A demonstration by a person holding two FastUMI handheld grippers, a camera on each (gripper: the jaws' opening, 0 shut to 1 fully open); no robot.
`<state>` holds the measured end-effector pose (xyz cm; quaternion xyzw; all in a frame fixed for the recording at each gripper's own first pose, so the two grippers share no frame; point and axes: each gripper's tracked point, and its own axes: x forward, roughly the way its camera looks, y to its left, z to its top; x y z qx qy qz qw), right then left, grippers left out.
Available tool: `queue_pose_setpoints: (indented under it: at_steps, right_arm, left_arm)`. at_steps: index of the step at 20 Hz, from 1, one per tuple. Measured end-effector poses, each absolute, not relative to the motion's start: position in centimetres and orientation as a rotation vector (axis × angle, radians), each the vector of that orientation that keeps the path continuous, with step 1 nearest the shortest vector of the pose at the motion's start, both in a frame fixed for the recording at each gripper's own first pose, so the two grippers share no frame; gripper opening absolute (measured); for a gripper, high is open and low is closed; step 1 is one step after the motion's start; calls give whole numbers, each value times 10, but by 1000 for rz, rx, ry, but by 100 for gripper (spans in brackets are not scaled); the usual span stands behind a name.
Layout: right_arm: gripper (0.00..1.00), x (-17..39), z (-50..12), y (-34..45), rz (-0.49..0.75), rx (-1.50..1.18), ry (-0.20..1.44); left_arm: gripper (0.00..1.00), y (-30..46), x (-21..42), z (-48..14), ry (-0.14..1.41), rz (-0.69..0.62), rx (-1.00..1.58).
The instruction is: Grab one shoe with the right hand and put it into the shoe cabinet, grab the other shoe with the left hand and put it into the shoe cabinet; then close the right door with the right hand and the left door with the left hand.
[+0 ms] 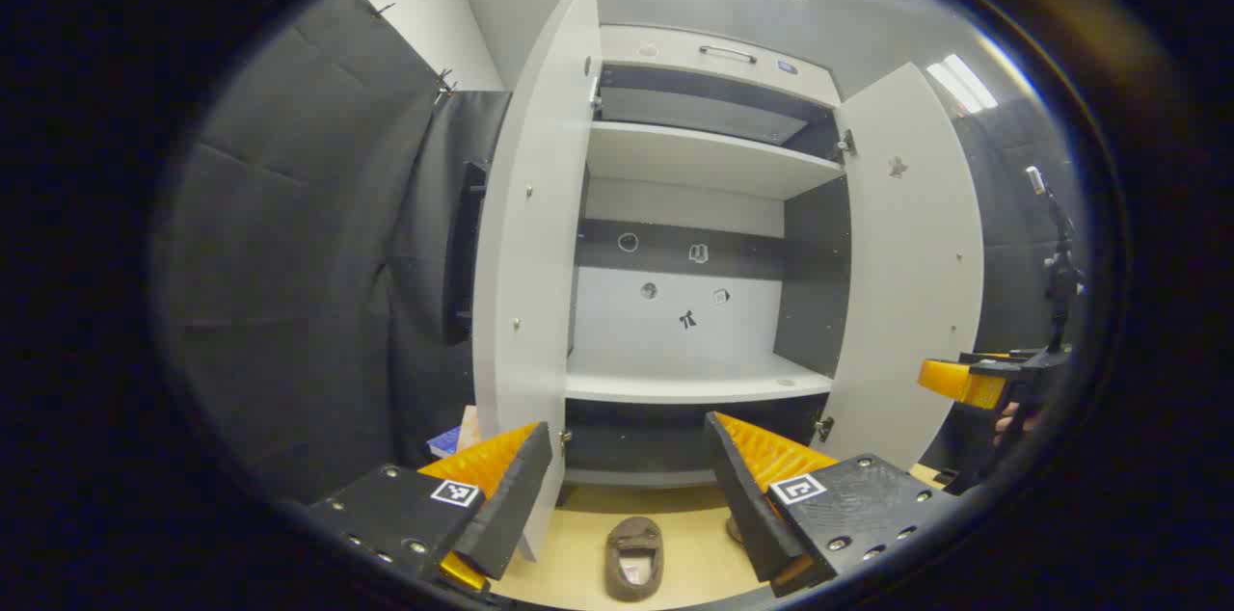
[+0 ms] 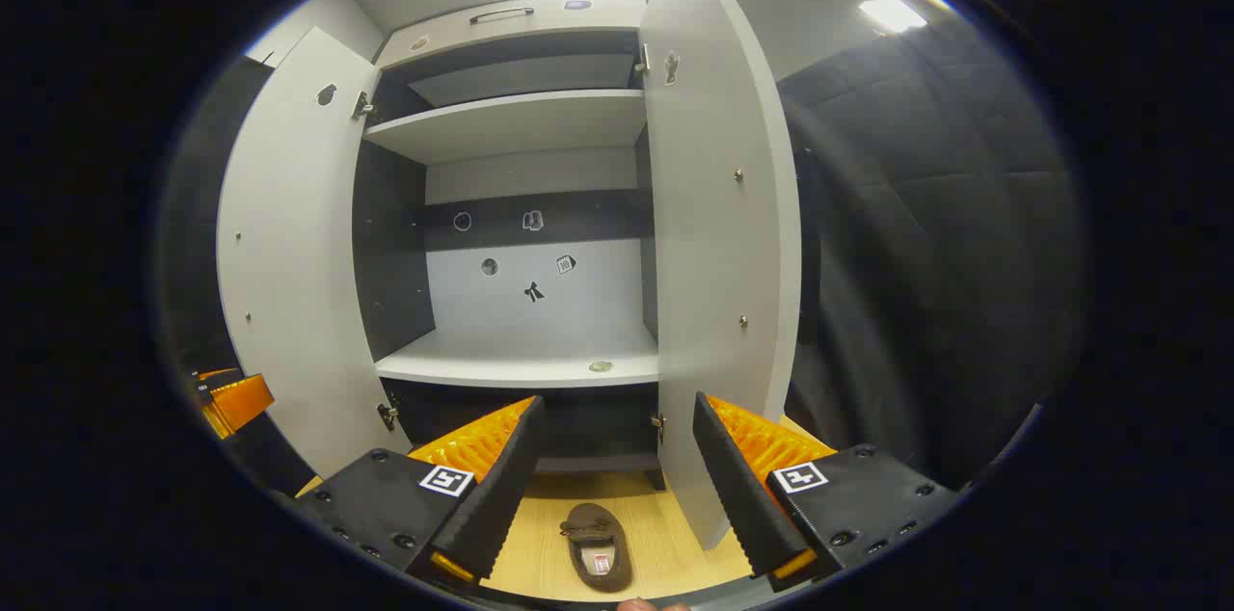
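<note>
Jaws on both grippers stand wide apart and grip nothing.

Left gripper view: we see the left gripper (image 1: 627,486) aimed at the shoe cabinet (image 1: 709,163), both doors swung open. The left door (image 1: 530,235) rises just above the near finger; the right door (image 1: 911,274) stands off to the side. The shelves inside are bare; a few small stickers mark the back panel. On the wooden floor (image 1: 569,553), between our two fingers and in front of the cabinet base, lies one brown shoe (image 1: 633,555), toe pointing toward the cabinet. A second shoe (image 1: 735,528) peeks out beside the finger on the view's right, mostly hidden. At the far right edge we note the right gripper (image 1: 964,382), with a bit of the hand holding it.

Right gripper view: the right gripper (image 2: 612,486) faces the same cabinet (image 2: 521,124) from the other side, the right door (image 2: 718,235) now nearest. One brown shoe (image 2: 598,545) lies on the floor (image 2: 665,534) between the fingers, toe toward the cabinet. The left gripper (image 2: 231,399) shows at the left edge, beyond the left door (image 2: 289,245).
</note>
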<state>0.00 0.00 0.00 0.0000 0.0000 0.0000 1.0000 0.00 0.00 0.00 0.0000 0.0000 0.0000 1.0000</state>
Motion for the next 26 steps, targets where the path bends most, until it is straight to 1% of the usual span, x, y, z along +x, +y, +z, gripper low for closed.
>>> queue_pose_setpoints:
  at_steps: [4, 9, 10, 12, 13, 14, 16, 17, 19, 21, 25, 26]
  right_arm:
    - [97, 4, 3, 4, 29, 0, -3]
    - [97, 4, 3, 4, 43, 2, -6]
    - [97, 3, 2, 4, 47, -1, -5]
    - [97, 3, 0, 1, 39, -2, -8]
    - [96, 3, -2, 0, 36, -3, -8]
    - [97, 4, -5, -1, 33, -1, -1]
    - [97, 5, -8, -1, 30, 17, 11]
    - [97, 5, -9, 0, 35, 26, 17]
    - [97, 7, -14, 4, 45, 39, 45]
    - [97, 9, -16, 7, 53, 61, 65]
    - [98, 17, -21, 19, 87, 67, 105]
    - [98, 19, -23, 23, 100, 62, 111]
  left_arm:
    - [99, 1, -2, 9, 18, 14, -2]
    - [99, -9, 3, 21, 11, -10, 6]
    - [92, -13, 5, 22, 6, -15, 2]
    - [93, -16, 10, 23, 4, -8, -21]
    - [99, -18, 12, 28, -11, 1, -32]
    - [92, -17, 13, 32, -31, 14, -39]
    - [92, -13, 12, 34, -49, 41, -32]
    - [97, -10, 10, 31, -44, 52, -27]
    - [92, -17, 6, 27, -46, 6, -63]
    - [92, -23, 2, 35, -79, -32, -126]
    - [92, -12, -5, 31, -71, -13, -127]
    - [99, -12, -8, 30, -68, -11, -121]
